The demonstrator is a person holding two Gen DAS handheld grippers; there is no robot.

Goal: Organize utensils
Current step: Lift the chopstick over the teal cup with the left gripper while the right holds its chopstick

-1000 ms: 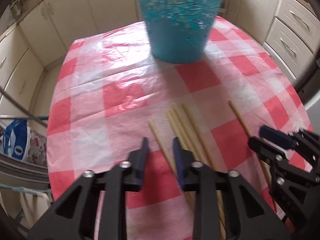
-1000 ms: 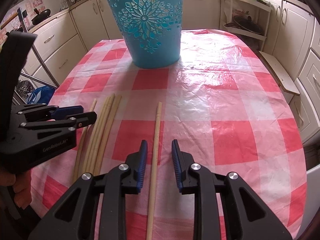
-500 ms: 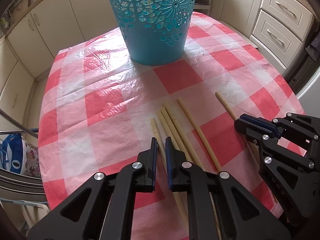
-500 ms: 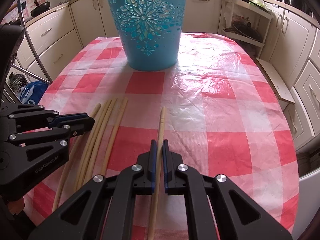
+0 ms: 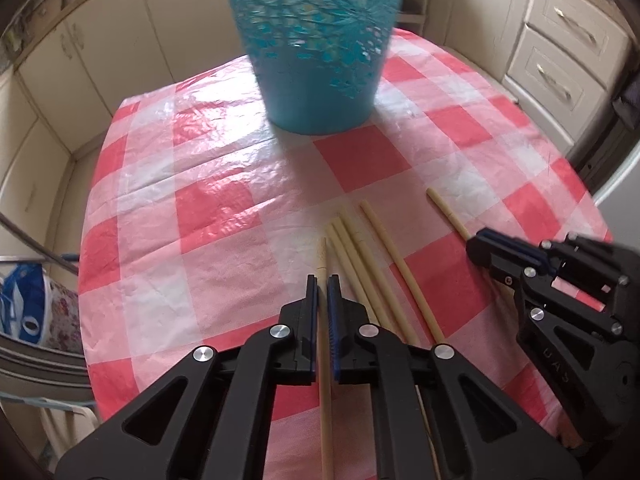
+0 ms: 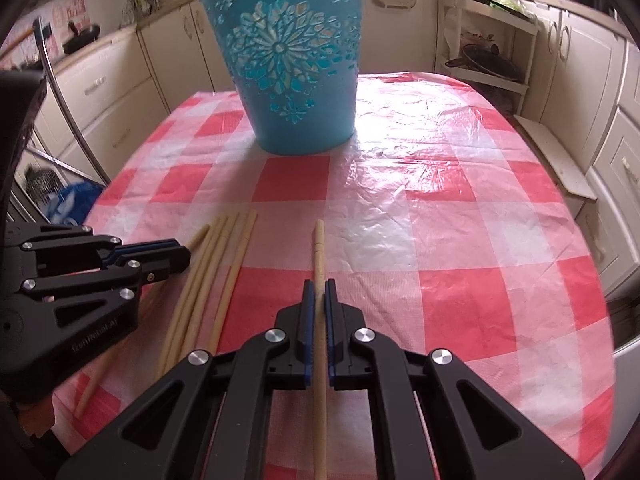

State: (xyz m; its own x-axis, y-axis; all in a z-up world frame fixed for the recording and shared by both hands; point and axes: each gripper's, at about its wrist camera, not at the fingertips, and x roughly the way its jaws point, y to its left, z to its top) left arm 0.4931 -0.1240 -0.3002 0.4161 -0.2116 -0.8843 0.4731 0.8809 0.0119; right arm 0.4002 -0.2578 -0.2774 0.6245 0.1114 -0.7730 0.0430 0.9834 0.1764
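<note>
Left gripper (image 5: 322, 280): black plastic frame with silver rivets and ribbed blue pads; the fingers are pressed onto a single chopstick (image 5: 325, 356), a pale, slender round wooden stick that runs back between the two arms.
Right gripper (image 6: 319, 285): same black frame and blue pads; it is clamped on another chopstick (image 6: 319, 248), whose far end is ringed with fine grooves and lies over the cloth.
Loose chopsticks (image 5: 360, 264): four smooth, light wooden sticks are laid nearly parallel on the cloth, between the two grippers; three lie close together, the fourth just beside them.
Bucket (image 6: 290, 68): turquoise plastic, tapered toward the base, its wall pierced with a large flower pattern and small blossoms; it is set upright at the far side of the table, well apart from the chopsticks. In the left wrist view it is blurred.
Tablecloth (image 6: 440, 200): glossy, crinkled plastic sheet in red, pink and white checks, spread over a rounded table.
Cabinets (image 5: 560, 52): cream panelled doors and drawers with metal handles are seen around the table.
Shelf rack (image 6: 488, 60): white, open, with dark pans stored on it.
</note>
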